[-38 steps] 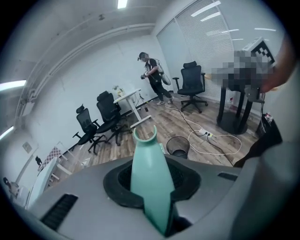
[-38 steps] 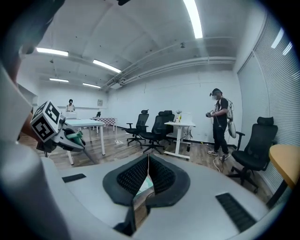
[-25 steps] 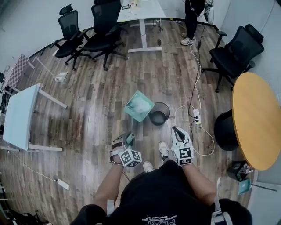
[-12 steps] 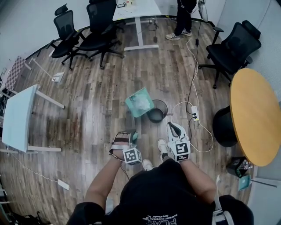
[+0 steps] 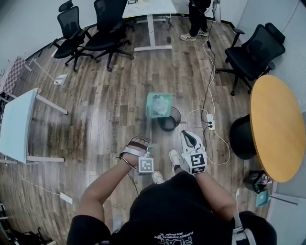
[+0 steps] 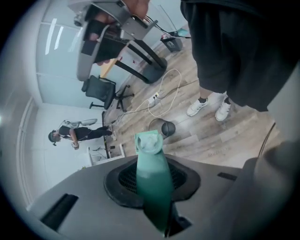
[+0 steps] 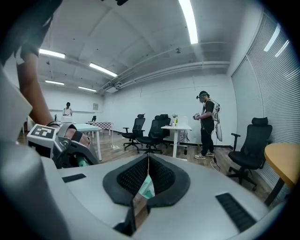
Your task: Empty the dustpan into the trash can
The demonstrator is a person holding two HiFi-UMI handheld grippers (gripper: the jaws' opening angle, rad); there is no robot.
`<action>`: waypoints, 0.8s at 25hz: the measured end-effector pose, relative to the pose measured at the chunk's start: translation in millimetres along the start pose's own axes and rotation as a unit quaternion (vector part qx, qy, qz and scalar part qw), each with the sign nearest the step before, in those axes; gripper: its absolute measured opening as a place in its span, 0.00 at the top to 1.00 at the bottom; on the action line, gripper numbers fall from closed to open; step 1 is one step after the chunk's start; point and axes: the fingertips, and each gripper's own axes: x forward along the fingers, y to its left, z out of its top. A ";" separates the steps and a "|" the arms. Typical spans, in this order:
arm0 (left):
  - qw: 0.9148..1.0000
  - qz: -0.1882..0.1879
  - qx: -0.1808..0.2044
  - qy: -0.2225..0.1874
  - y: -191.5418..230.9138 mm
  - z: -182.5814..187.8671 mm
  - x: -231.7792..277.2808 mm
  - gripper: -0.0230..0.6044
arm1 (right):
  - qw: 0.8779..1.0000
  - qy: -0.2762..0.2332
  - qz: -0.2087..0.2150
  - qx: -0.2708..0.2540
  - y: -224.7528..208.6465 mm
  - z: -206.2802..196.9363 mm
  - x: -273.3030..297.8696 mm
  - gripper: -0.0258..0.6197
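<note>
A teal long-handled dustpan (image 5: 159, 104) with white scraps in it hangs just behind and left of the black mesh trash can (image 5: 169, 119), its front edge at the can's rim. My left gripper (image 5: 142, 143) is shut on the dustpan's handle (image 6: 152, 183); its jaws have just been closing with the handle between them. Along that handle the left gripper view shows the pan (image 6: 149, 142) beside the can (image 6: 161, 127). My right gripper (image 5: 188, 136) is shut and holds nothing, pointing toward the can from its near right; between its pads (image 7: 161, 176) only a teal sliver shows.
A white power strip (image 5: 210, 122) and looping cable lie right of the can. A round orange table (image 5: 275, 129) stands at the right, black office chairs (image 5: 253, 52) behind it. A person (image 5: 198, 14) stands by a white desk (image 5: 146, 9). My shoes (image 5: 174, 160) are near the can.
The dustpan has swung right, from tilted left of the can to squared up at its rim. My left hand has rolled and shifted right. The right gripper has stayed put.
</note>
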 end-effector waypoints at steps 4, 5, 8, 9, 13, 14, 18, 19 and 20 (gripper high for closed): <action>0.984 -0.139 0.097 0.047 -48.8 -17.1 -2.5 0.81 | 1.000 -0.002 -0.002 0.002 -3.2 4.8 3.9 0.92; 0.982 -0.144 0.112 0.050 -50.4 -16.0 -2.0 0.81 | 1.000 -0.003 -0.003 0.002 -4.7 5.5 5.1 0.92; 0.976 -0.146 0.151 0.048 -51.6 -7.9 -0.2 0.81 | 1.000 -0.003 -0.003 0.001 -8.0 5.3 7.4 0.92; 0.974 -0.147 0.166 0.046 -52.5 -5.6 0.5 0.81 | 1.000 -0.003 -0.003 0.001 -8.3 5.3 7.9 0.92; 0.961 -0.155 0.223 0.045 -60.6 2.1 1.6 0.81 | 1.000 -0.002 -0.002 0.000 -8.6 5.0 9.6 0.92; 0.958 -0.155 0.237 0.045 -62.1 4.6 2.4 0.81 | 1.000 -0.002 -0.001 0.000 -9.4 4.9 9.9 0.92; 0.946 -0.151 0.283 0.044 -65.4 14.8 3.1 0.81 | 1.000 -0.002 0.002 -0.001 -11.6 6.4 11.9 0.92; 0.944 -0.149 0.292 0.043 -66.2 16.3 2.8 0.81 | 1.000 -0.002 0.003 -0.001 -11.8 6.2 12.4 0.92; 0.941 -0.147 0.301 0.043 -67.2 16.8 2.4 0.81 | 1.000 -0.001 0.003 -0.002 -12.0 5.8 12.7 0.92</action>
